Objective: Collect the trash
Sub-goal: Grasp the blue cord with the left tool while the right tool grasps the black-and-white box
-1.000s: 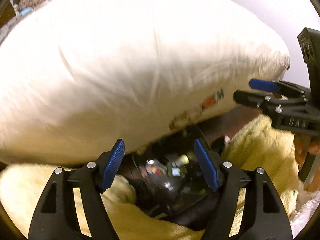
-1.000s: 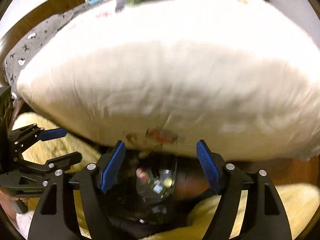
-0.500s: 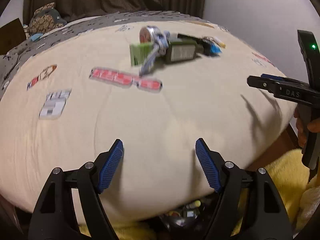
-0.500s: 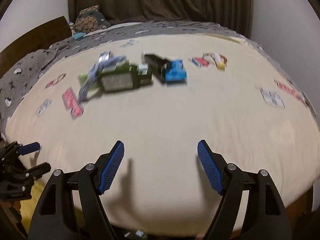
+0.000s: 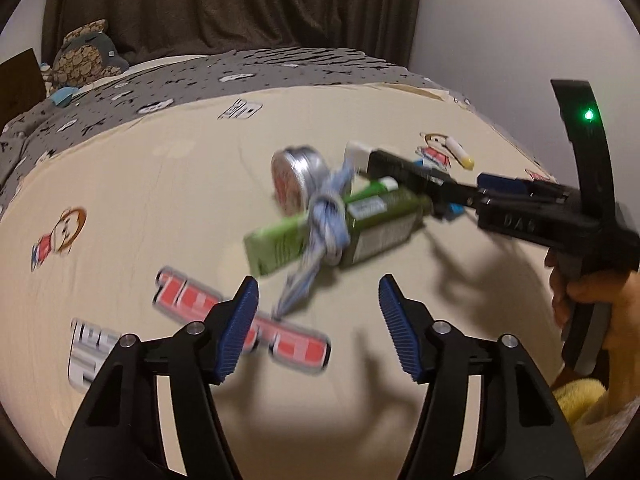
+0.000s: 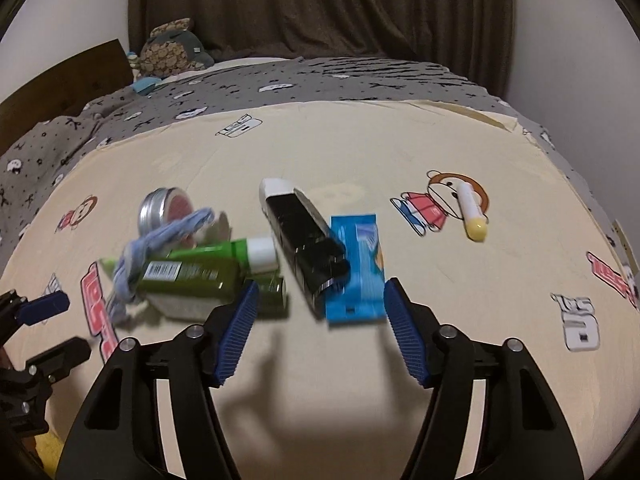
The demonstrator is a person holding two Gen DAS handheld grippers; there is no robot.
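Trash lies in a cluster on the cream bed sheet (image 6: 360, 160): a round tin (image 6: 166, 206), a knotted blue cord (image 6: 132, 260), a green tube (image 6: 208, 258) on a dark green box (image 6: 188, 284), a black-and-white wrapper (image 6: 304, 240), a blue packet (image 6: 356, 268) and a white-yellow stick (image 6: 472, 212). My right gripper (image 6: 318, 332) is open and empty, just short of the black wrapper and blue packet. My left gripper (image 5: 318, 332) is open and empty, just short of the cord (image 5: 326, 224) and the green box (image 5: 372, 220). The right gripper (image 5: 516, 204) also shows in the left wrist view.
A grey patterned blanket (image 6: 280, 80) covers the far half of the bed, with a plush toy (image 6: 172, 48) by the wooden headboard (image 6: 60, 80). A dark curtain (image 6: 320, 8) hangs behind. A yellow fluffy cloth (image 5: 580, 396) lies at the bed's near right edge.
Both grippers rose from the black bag of trash below the bed edge to above the sheet, then moved closer to the trash cluster. Both stayed open.
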